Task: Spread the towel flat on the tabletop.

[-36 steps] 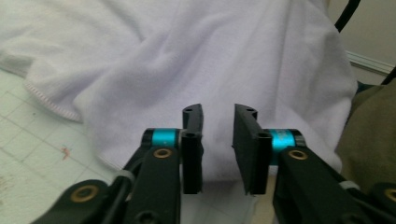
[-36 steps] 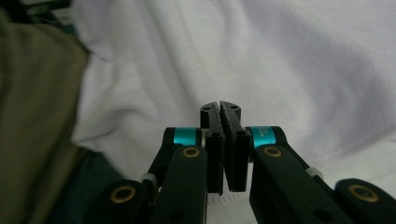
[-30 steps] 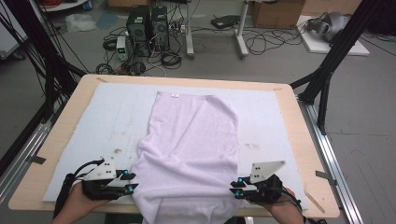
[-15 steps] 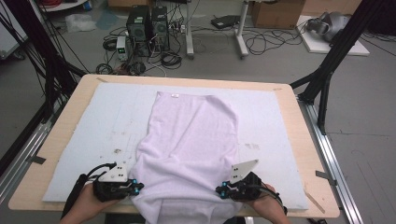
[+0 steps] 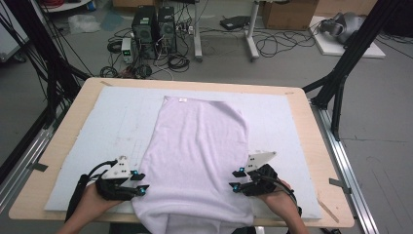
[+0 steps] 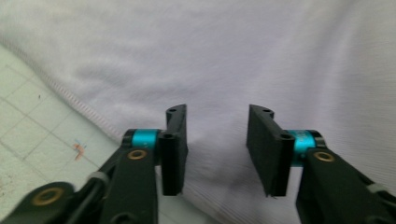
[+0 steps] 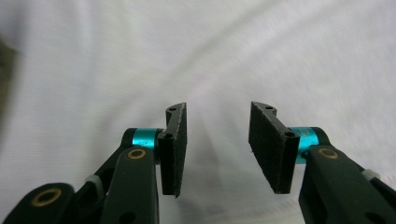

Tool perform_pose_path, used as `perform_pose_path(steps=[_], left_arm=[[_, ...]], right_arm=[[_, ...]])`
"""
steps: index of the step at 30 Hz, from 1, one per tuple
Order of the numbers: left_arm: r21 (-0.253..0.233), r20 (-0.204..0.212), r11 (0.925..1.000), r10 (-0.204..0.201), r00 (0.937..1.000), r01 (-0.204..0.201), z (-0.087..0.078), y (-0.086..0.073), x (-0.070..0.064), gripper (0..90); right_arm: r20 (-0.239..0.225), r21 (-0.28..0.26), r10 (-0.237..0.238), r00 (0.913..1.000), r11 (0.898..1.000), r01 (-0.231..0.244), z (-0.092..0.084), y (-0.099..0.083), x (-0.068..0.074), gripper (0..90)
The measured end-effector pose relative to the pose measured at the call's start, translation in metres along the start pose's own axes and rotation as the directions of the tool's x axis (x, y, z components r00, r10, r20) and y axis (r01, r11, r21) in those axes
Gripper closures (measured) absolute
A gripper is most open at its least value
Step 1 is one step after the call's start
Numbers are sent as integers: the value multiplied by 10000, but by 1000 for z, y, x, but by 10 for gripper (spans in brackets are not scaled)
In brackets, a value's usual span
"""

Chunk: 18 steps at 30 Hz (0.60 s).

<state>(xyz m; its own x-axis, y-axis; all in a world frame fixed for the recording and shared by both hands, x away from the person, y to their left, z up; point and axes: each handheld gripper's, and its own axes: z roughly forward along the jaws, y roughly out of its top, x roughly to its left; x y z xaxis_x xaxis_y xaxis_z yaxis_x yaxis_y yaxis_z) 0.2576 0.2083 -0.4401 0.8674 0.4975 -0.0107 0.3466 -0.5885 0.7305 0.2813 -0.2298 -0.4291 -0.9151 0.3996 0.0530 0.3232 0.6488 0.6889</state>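
Both hand-held grippers, left and right, have just been opening, nothing between jaws; towel is draping soft, light, limp over counter's near edge — pinching its side hems near that edge is looking best

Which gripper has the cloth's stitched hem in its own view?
The left gripper: the white cloth's stitched hem crosses its view beside the gridded mat. The right gripper faces unbroken cloth.

Even, soft overhead light is cast on the tabletop; shadows are faint. The pale cloth is rendered washed-out and blurred in both gripper views, while the fingers are kept sharp.
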Motion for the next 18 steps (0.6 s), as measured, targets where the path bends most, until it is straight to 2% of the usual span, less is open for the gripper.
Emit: perform_pose_path(steps=[2, 3, 5, 6, 7, 9, 11, 14, 16, 18], left_arm=[[-216, 130, 9998, 26, 9999, -23, 3, -1, 2, 581], [-213, 131, 9998, 62, 9999, -59, 3, -1, 2, 638], [-52, 246, 9998, 177, 9995, -176, 3, 2, 2, 849], [-42, 225, 9998, 182, 9996, -181, 4, 3, 2, 869], [-2, 221, 9999, 173, 9996, -173, 4, 4, 3, 877], [-90, 79, 9999, 110, 9999, -109, 3, 7, 6, 882], [-359, -188, 9993, -58, 9998, 51, 1, 13, 12, 883], [-682, -675, 9976, -141, 9976, 95, 2, 27, 22, 883], [-911, -1107, 9956, -322, 9933, 221, 5, 40, 30, 883], [-1052, -1566, 9941, -434, 9867, 270, 10, 50, 39, 883]], right_arm=[[178, 263, 270, 9995, 9993, -274, 8, -4, -5, 512], [98, -75, 311, 9995, 9995, -310, 9, -7, -7, 530], [272, -63, 142, 9995, 9999, -140, 8, -7, -8, 648], [230, -44, 102, 9997, 9999, -101, 8, -7, -9, 770], [-4, -2, 40, 10000, 10000, -40, 8, -6, -10, 854], [-118, 68, 3, 9999, 10000, -3, 9, -3, -14, 876], [551, 29, 105, 9984, 9999, -107, 5, -1, -18, 879], [1457, -267, 398, 9885, 9990, -362, -6, 8, -33, 879], [2003, -217, 475, 9786, 9988, -440, -9, 18, -45, 879], [2349, -111, 434, 9711, 9991, -420, -8, 24, -54, 879]])
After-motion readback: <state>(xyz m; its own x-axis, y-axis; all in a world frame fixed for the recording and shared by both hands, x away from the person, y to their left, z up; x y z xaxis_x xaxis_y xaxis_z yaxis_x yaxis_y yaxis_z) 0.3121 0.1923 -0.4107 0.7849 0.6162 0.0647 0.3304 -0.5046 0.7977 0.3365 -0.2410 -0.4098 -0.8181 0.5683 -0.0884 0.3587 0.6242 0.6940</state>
